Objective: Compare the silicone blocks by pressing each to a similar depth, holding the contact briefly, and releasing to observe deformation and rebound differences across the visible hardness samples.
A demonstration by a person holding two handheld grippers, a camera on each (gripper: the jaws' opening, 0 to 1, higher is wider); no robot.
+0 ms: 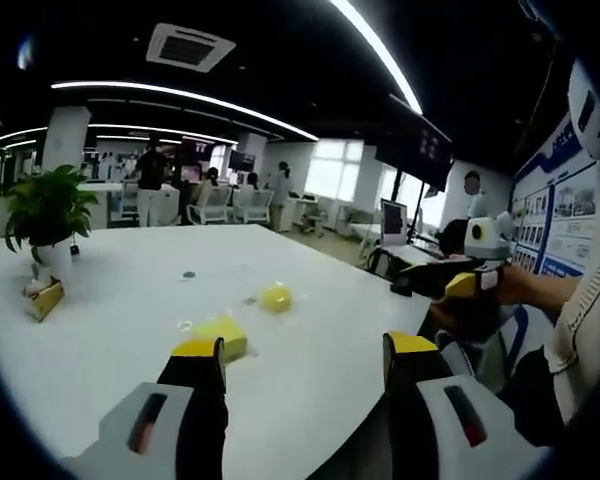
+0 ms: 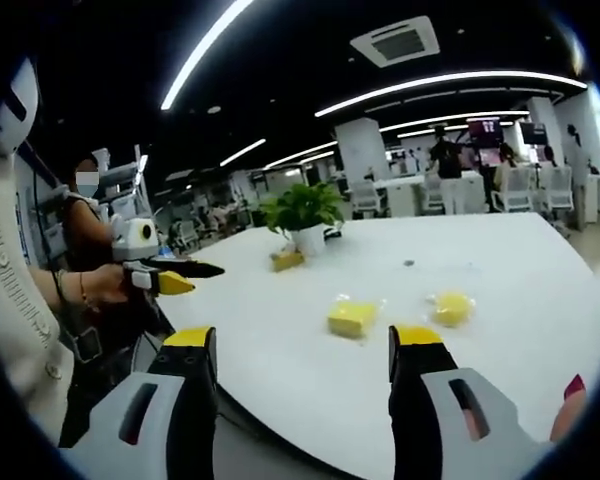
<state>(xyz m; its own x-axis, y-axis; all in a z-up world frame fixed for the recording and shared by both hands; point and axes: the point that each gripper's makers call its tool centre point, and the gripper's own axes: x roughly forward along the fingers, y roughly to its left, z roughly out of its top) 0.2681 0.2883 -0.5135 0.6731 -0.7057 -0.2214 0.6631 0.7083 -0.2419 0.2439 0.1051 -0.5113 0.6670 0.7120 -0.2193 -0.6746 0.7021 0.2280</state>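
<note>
Two yellow silicone samples lie on the white table [image 1: 110,330]: a squarish block [image 1: 220,335] and, beyond it, a rounder piece [image 1: 275,297]. My left gripper [image 1: 305,348] hovers short of them, open and holding nothing, its left jaw just in front of the square block. The right gripper [image 1: 470,285] comes in from the right, held by a hand off the table's edge. In the right gripper view the square block [image 2: 352,317] and the round piece [image 2: 452,307] sit ahead of my open, empty right gripper [image 2: 304,337]. The left gripper [image 2: 165,275] shows at the left.
A potted plant [image 1: 45,215] [image 2: 302,215] stands on the table with a small yellowish box [image 1: 45,298] [image 2: 287,260] beside it. A small dark spot [image 1: 188,274] marks the tabletop. A person in a white sweater [image 2: 10,300] is close by. People, chairs and desks fill the background.
</note>
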